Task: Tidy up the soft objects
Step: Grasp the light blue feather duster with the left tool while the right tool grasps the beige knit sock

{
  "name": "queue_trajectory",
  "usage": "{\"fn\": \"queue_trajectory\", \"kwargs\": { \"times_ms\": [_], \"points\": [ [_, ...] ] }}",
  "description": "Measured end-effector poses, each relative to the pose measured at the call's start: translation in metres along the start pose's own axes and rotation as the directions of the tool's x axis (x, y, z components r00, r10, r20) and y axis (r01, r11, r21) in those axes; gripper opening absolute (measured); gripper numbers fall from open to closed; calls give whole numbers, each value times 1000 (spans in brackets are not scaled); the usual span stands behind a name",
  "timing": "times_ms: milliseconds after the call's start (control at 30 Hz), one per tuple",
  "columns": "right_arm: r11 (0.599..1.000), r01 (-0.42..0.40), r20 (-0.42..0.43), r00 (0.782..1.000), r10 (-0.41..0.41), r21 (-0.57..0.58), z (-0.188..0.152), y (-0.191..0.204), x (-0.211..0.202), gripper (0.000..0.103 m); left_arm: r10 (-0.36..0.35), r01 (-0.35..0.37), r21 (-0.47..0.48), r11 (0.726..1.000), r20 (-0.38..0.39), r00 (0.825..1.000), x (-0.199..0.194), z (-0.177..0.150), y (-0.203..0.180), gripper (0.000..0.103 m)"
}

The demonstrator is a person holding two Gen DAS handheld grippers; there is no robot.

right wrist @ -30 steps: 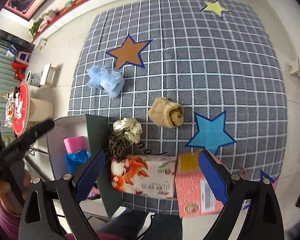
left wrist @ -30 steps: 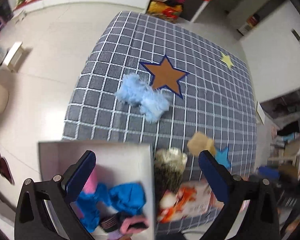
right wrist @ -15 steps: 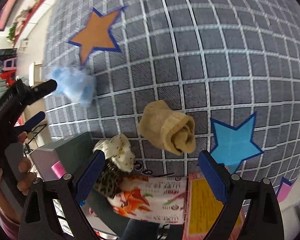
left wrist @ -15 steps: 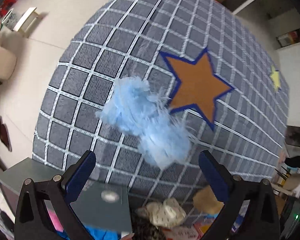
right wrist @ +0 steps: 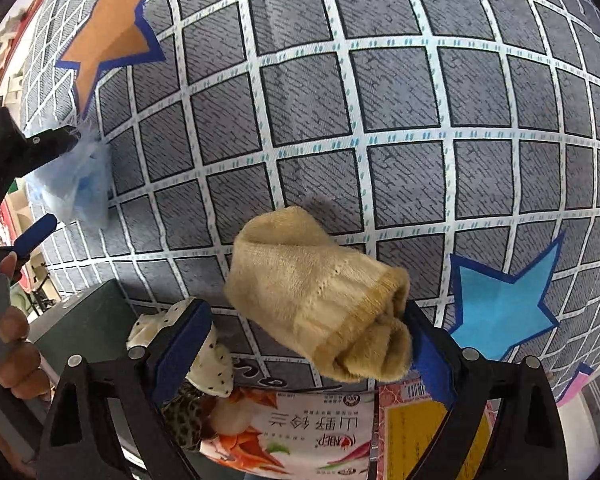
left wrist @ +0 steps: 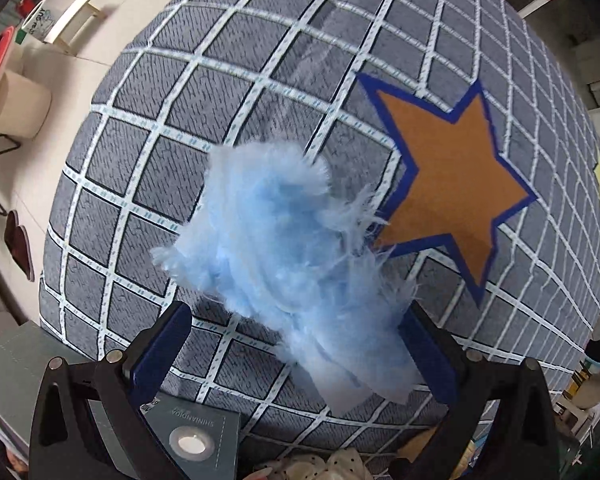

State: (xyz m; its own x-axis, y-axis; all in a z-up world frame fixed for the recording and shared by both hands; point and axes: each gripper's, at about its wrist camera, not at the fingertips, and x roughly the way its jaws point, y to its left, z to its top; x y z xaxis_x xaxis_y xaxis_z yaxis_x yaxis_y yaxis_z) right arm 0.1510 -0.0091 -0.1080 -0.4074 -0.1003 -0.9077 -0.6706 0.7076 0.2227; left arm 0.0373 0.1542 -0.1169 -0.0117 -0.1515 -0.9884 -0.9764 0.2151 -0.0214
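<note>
Two soft targets here, one per gripper. In the left wrist view we see the fluffy light-blue fabric piece (left wrist: 284,264) mid-frame on the grey checked rug (left wrist: 236,92), its right edge touching the orange star patch (left wrist: 456,184). The left gripper (left wrist: 296,350) is spread wide, nothing clamped yet; the fluff's lower end lies between the fingers (left wrist: 162,350), brushing the right one.

In the right wrist view the rolled tan sock (right wrist: 320,300) sits lower centre, the right gripper (right wrist: 312,350) likewise released, straddling it, the right finger touching the cuff end.

We judge both very light, limp and compressible, not fragile, not slippery. The fluff will squash, and fringe strands may pull loose, so we'd take its dense middle. We'd pinch the sock across the thick rolled bulk, not the loose cuff, or it may unroll.

A grey box (right wrist: 96,320) and a polka-dot scrunchie (right wrist: 216,360) sit at lower left.
</note>
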Motion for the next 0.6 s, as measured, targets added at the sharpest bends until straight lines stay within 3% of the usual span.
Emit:
{"fn": "queue_trajectory", "kwargs": {
  "times_ms": [33,67,100,233,300,400,500,600],
  "points": [
    [1000,2,-2,1000,-2,1,0,0,3,90,5,-5,-5,1000,-9,1000,5,-3,-2,103],
    [1000,-1,-6,1000,1,3,0,1,4,79,10,-11,-12,1000,-25,1000,10,-4,-1,103],
    [1000,8,-13,1000,-8,9,0,2,7,77,25,-27,-22,999,-69,997,18,-3,0,103],
    [1000,17,-3,1000,-17,23,1,0,7,64,27,-30,-35,999,-96,995,21,-2,-1,103],
    [999,10,6,1000,-10,33,0,-5,3,40,23,-29,-44,999,-131,991,25,4,-1,103],
    [998,-43,-3,999,43,39,0,-15,-2,33,23,-24,-8,1000,-112,993,21,10,-2,99],
    [997,-62,13,998,62,34,-4,-20,-8,33,24,-22,59,998,-49,998,9,5,-12,82],
    [996,-77,27,997,76,40,-5,-24,-18,32,6,-5,147,989,-5,1000,-4,0,-21,44]
  ]
}}
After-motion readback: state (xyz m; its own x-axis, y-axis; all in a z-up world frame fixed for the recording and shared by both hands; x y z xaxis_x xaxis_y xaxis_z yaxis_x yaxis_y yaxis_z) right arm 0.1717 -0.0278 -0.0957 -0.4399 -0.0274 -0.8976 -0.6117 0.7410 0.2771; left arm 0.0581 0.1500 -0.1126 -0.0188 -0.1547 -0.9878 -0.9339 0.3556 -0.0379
